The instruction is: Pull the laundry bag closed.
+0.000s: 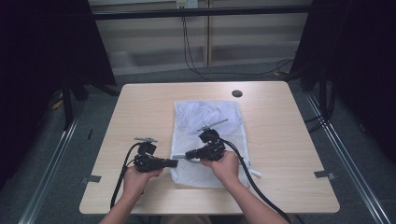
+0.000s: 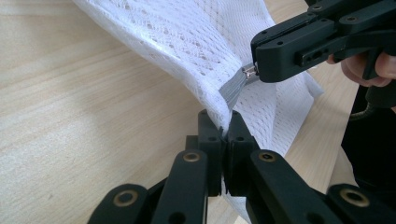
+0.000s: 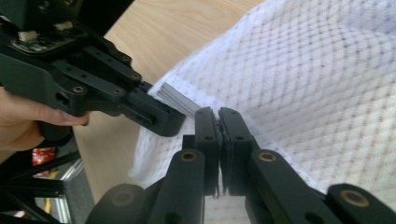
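Observation:
A white mesh laundry bag point(image 1: 210, 123) lies flat in the middle of the wooden table point(image 1: 140, 107). My left gripper point(image 2: 223, 122) is shut on the bag's near left edge, with mesh pinched between its jaws. A short grey zipper strip point(image 2: 233, 88) runs from that spot to a small metal zipper pull point(image 2: 251, 72). My right gripper point(image 3: 218, 112) is shut on that pull, its tip almost touching the left gripper point(image 3: 161, 119). From above, both grippers meet tip to tip at the bag's left edge, left gripper point(image 1: 173, 163) and right gripper point(image 1: 189, 154).
A round cable hole point(image 1: 237, 93) sits near the table's far edge. Black cables point(image 1: 252, 179) trail from both grippers toward the near edge. Small metal brackets point(image 1: 324, 174) sit on the table's left and right rims. Dark curtains stand on both sides.

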Tool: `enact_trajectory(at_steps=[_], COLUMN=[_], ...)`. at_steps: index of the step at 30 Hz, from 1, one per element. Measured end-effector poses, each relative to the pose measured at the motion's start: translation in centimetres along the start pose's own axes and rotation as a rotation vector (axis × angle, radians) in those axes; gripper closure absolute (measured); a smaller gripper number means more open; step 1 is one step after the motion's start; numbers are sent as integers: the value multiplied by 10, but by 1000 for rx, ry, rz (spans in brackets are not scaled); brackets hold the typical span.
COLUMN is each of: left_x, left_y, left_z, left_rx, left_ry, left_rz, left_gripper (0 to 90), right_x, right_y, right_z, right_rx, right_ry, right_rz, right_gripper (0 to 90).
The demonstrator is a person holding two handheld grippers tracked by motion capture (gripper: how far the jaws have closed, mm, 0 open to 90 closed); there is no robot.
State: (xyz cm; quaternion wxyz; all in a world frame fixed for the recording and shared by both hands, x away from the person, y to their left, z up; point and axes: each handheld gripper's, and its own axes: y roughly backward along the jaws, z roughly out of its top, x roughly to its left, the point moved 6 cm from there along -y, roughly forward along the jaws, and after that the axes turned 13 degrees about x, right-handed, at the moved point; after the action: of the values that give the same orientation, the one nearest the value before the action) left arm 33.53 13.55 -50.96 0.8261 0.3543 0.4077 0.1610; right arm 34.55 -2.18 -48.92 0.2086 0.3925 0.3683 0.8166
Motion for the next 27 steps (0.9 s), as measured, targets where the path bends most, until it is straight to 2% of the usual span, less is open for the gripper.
enact_trajectory(at_steps=[1, 16, 18, 21, 22, 23, 27], left_x=[-1, -4, -2, -1, -3, -2, -4], left_y=[0, 1, 3, 6, 5, 5, 4], left_z=[0, 1, 1, 1, 1, 1, 2], left_rx=[-6, 0, -6, -12, -12, 0, -7], left_ry=[9, -6, -1, -1, 4, -13, -10], left_rz=[0, -4, 4, -3, -9, -2, -6], left_gripper=[883, 883, 883, 883, 883, 883, 882], right_x=[0, 0, -1, -6, -7, -7, -7], right_y=[1, 4, 5, 8, 8, 9, 11], right_z=[0, -2, -3, -6, -7, -7, -8], right_rx=[1, -9, -2, -15, -15, -17, -20], right_ry=[-5, 0, -13, -25, -24, -20, -16], right_rz=[1, 14, 3, 12, 12, 7, 4], right_gripper=[871, 871, 871, 871, 871, 871, 871])
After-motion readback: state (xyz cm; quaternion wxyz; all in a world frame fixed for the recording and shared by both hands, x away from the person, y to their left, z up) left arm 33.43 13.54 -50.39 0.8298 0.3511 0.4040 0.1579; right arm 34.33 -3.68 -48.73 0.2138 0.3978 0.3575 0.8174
